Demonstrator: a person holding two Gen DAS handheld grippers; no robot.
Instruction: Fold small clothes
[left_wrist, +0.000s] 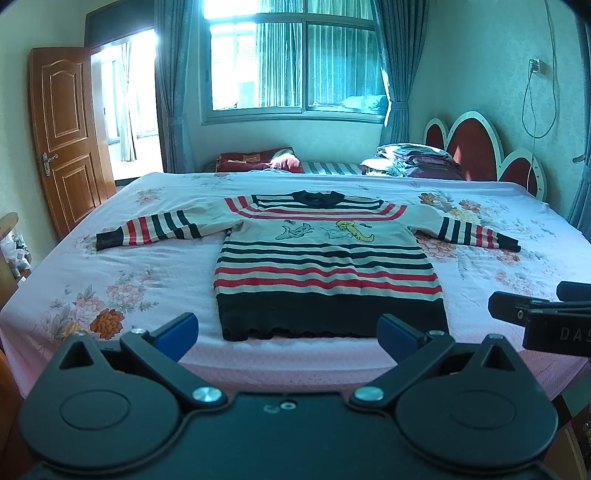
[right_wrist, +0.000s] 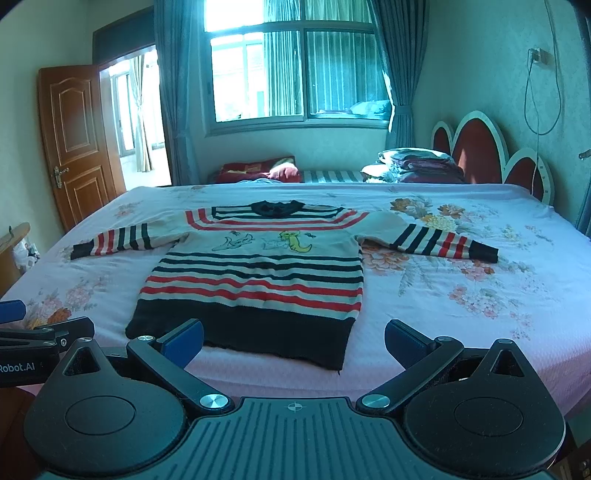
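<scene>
Bedroom, floral bed (left_wrist: 155, 266), a striped sweater (left_wrist: 325, 258) spread flat on it with nothing folded yet.

Sweater lies face up near the front edge, hem toward the cameras, both sleeves stretched out sideways, collar toward the window (left_wrist: 291, 66). Left gripper (left_wrist: 288, 334) hangs just short of the hem, jaws spread wide, holding nothing; right gripper (right_wrist: 293, 341) sits beside it off the hem's right corner, equally wide and empty. Folding looks about to start: a sensible first move would be reaching out to a sleeve cuff, pinching only the top layer, and carrying it across the chest without dragging the body.
</scene>
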